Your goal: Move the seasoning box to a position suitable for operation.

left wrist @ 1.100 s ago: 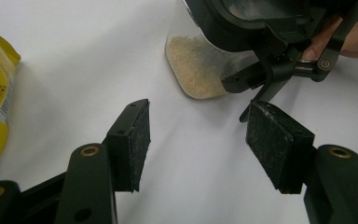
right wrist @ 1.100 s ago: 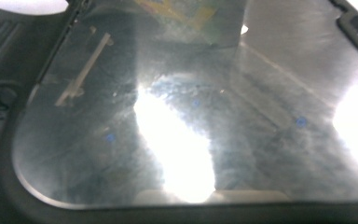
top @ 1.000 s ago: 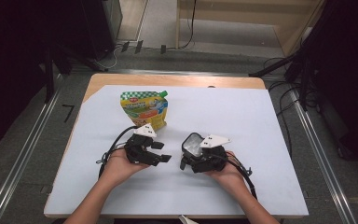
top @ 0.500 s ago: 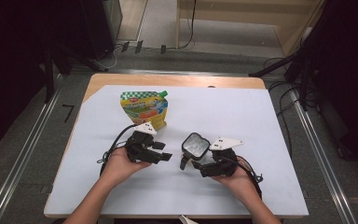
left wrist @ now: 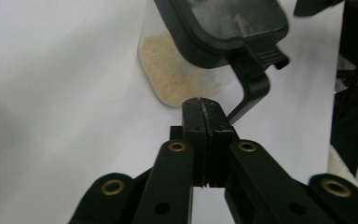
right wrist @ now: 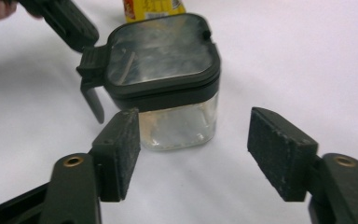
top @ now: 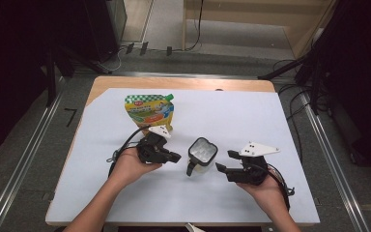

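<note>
Centrally, the lidded jar stands ungrasped: left gripper pressed together, empty, near its latch; right gripper spread, narrowing, holds nothing; opening remains.

Clear jar with black lid; yellow pouch, green-checked top.

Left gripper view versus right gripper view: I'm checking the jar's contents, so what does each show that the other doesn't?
The left gripper view alone shows beige powder against the jar's wall, behind shut fingers. The right gripper view alone shows the yellow pouch behind the jar, and its own fingers apart, not touching it. Both show the clear jar with its dark lid and latch.
</note>
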Tool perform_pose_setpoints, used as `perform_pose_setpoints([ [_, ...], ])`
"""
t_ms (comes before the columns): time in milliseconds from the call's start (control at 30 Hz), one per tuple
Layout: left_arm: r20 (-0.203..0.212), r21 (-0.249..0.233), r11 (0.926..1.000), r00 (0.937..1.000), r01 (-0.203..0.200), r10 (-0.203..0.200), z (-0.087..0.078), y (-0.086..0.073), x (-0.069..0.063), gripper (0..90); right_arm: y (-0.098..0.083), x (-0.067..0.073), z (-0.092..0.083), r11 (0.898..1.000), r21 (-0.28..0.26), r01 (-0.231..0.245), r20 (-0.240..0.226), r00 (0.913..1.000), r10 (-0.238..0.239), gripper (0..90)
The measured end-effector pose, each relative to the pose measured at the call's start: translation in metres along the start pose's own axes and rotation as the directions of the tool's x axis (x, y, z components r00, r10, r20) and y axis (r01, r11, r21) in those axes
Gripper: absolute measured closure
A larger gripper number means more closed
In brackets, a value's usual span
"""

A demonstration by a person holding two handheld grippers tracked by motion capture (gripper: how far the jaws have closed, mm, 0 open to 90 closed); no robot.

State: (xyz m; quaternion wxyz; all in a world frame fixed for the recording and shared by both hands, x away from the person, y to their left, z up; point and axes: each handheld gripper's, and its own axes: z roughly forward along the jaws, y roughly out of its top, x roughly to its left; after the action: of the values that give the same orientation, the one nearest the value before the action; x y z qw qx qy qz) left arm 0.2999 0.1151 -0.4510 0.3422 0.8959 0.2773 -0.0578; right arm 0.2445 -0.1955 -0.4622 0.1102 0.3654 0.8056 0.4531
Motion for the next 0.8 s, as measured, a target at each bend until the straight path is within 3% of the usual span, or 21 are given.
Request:
perform_pose_setpoints([
  [133, 0.007, 0.002, 0.9999, 0.9999, -0.011, 0.011, 0.010, 0.001, -0.005, 90.0, 0.000, -0.003, 0.000, 1.000, 0.010, -0.002, 0.015, 0.9999, 0.002, 41.6],
  [300, 0.026, -0.046, 0.9989, 0.9996, 0.007, -0.005, 0.019, 0.000, -0.011, 90.0, 0.000, -0.003, 0.002, 1.000, 0.017, 0.004, 0.015, 0.9999, -0.005, 46.4],
  [500, 0.009, -0.030, 0.9994, 0.9998, -0.015, 0.016, 0.026, 0.001, -0.020, 90.0, 0.000, -0.001, 0.005, 1.000, 0.029, 0.009, 0.007, 0.9999, -0.009, 53.6],
  [633, 0.015, -0.034, 0.9994, 0.9999, -0.003, 0.004, 0.029, 0.000, -0.024, 90.0, -0.001, -0.003, 0.007, 0.999, 0.037, -0.007, -0.011, 0.9999, 0.007, 67.7],
  [667, 0.015, -0.034, 0.9994, 0.9999, -0.003, 0.004, 0.029, 0.000, -0.024, 90.0, -0.001, -0.003, 0.007, 0.999, 0.037, -0.007, -0.011, 0.9999, 0.007, 67.7],
  [700, 0.023, -0.039, 0.9992, 0.9997, -0.004, 0.005, 0.031, -0.001, -0.028, 90.0, 0.000, -0.004, 0.009, 0.999, 0.050, -0.014, -0.030, 0.9994, 0.015, 79.0],
  [800, 0.013, -0.039, 0.9992, 0.9999, -0.009, 0.009, 0.033, -0.001, -0.034, 90.0, 0.002, -0.003, 0.010, 0.999, 0.051, -0.015, -0.030, 0.9994, 0.016, 87.6],
])
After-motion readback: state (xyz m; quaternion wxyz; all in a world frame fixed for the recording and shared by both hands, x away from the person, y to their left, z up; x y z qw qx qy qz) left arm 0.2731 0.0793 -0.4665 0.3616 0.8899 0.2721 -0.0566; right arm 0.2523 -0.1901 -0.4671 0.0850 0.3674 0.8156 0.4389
